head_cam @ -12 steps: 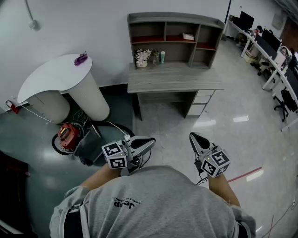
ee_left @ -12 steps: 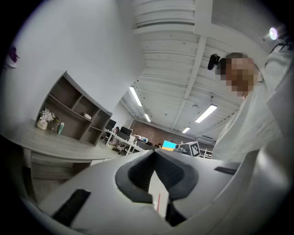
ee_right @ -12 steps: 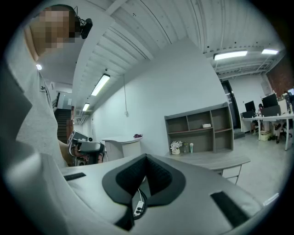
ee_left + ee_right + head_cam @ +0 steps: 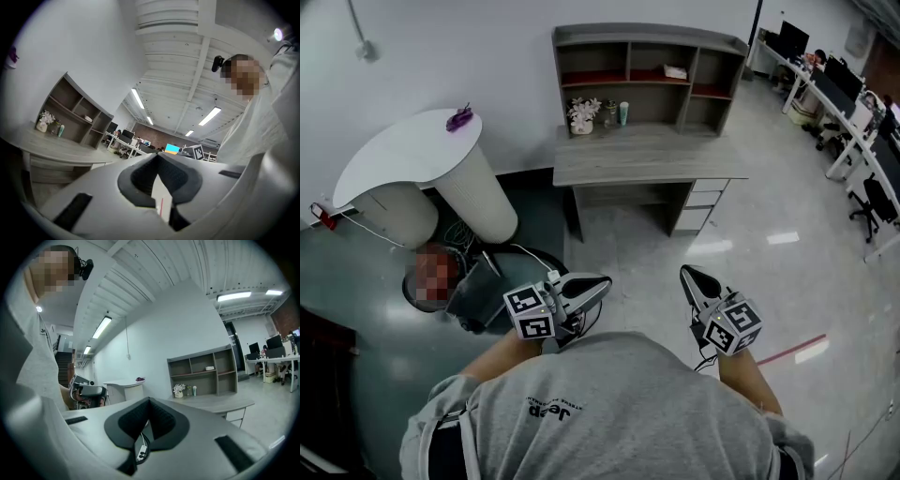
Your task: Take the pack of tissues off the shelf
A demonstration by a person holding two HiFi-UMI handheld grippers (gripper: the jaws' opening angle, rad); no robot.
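With the left hand-held gripper [image 4: 602,282] and right hand-held gripper [image 4: 686,273] pressed together, empty, at lower centre, the pack of tissues [image 4: 675,72] lay far off on the shelf [image 4: 649,36] at upper centre, probably light, soft, best pinched across its middle.

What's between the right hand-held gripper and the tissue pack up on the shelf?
The head view shows bare floor beyond the right hand-held gripper, then the wooden desk; the pack of tissues lies in the shelf above it.
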